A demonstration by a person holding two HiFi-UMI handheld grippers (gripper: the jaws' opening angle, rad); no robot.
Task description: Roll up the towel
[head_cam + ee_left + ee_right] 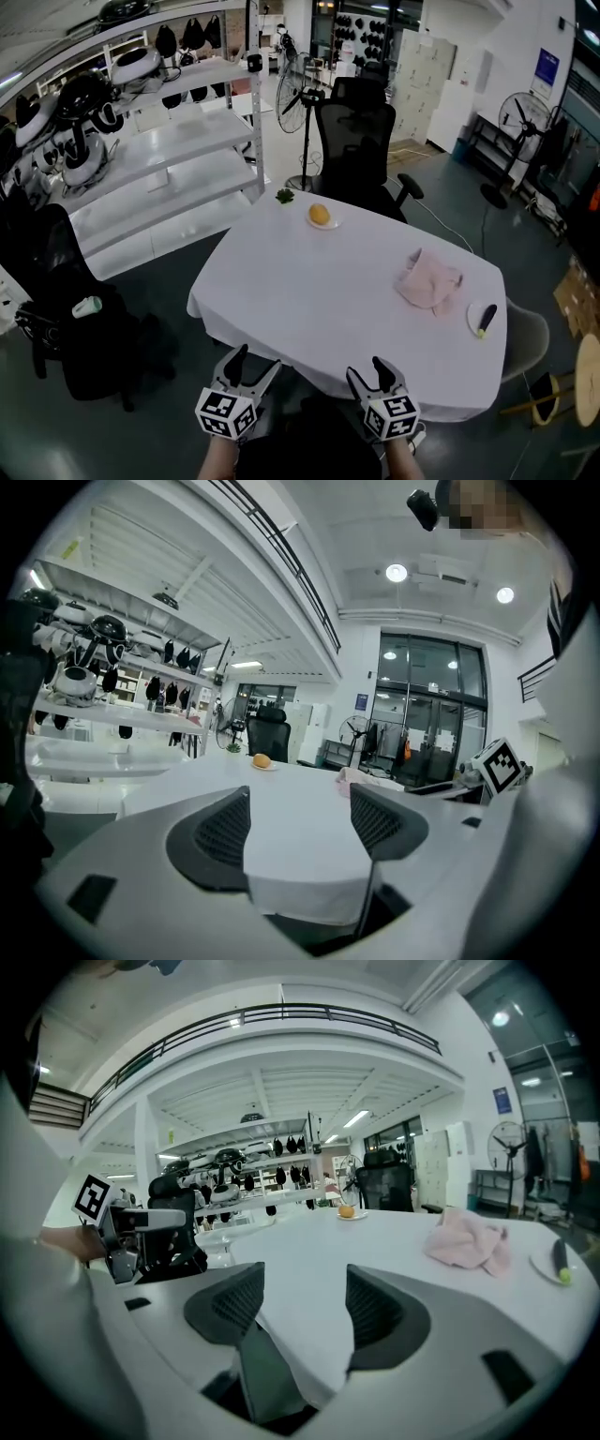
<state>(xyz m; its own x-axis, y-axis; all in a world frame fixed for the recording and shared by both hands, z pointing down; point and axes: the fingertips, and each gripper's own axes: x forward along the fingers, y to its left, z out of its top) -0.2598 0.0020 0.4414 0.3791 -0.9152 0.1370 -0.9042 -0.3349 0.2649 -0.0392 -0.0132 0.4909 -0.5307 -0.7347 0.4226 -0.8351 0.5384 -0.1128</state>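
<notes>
Head view: a pink towel (428, 279) lies crumpled on the tabletop (309, 291) near its right edge. An orange (320, 215) sits on a small plate at the far edge, with a green sprig (284, 195) at the far left corner. A dish (482, 320) holding a dark tool lies at the near right corner. The left gripper (257, 358) and right gripper (367, 367) hang side by side just off the near edge, both well apart from the towel.

Left gripper view: the jaws stand wide apart and hold nothing. The near edge of the tabletop shows between them, and the towel is a small pink patch far across it.

Right gripper view: the jaws are also wide and empty over the near edge. The towel lies ahead to the right, untouched, with the dish beyond it.
</notes>
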